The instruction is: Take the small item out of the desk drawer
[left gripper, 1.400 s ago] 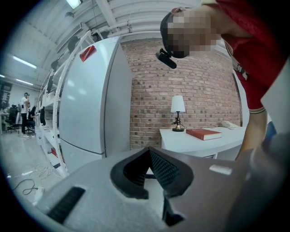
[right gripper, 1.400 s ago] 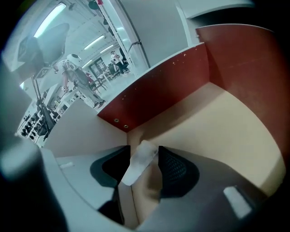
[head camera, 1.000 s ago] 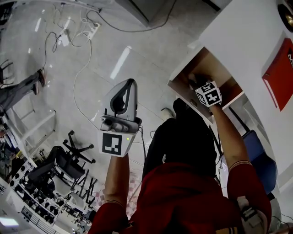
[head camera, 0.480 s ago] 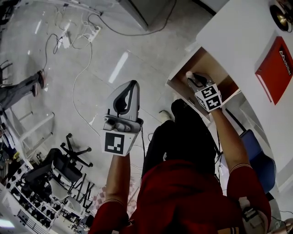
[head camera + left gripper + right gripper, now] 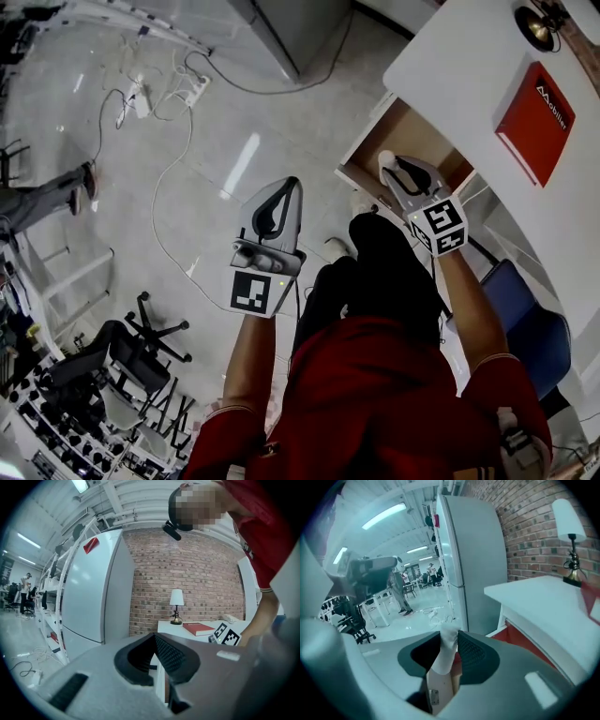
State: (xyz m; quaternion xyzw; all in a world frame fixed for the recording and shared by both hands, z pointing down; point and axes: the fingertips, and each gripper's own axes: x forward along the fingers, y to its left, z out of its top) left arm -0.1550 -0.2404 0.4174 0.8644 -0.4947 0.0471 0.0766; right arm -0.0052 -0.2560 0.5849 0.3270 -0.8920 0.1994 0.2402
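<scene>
Small white item sits clamped between my right gripper's pads, just over the near edge of the open desk drawer — lifted, I judge, but not yet clear of the desk. Best to hold the squeeze steady and draw straight back, away from the drawer front. My right arm reaches forward, nearly straight — my left gripper hangs raised over the floor, jaws together, nothing between them.
</scene>
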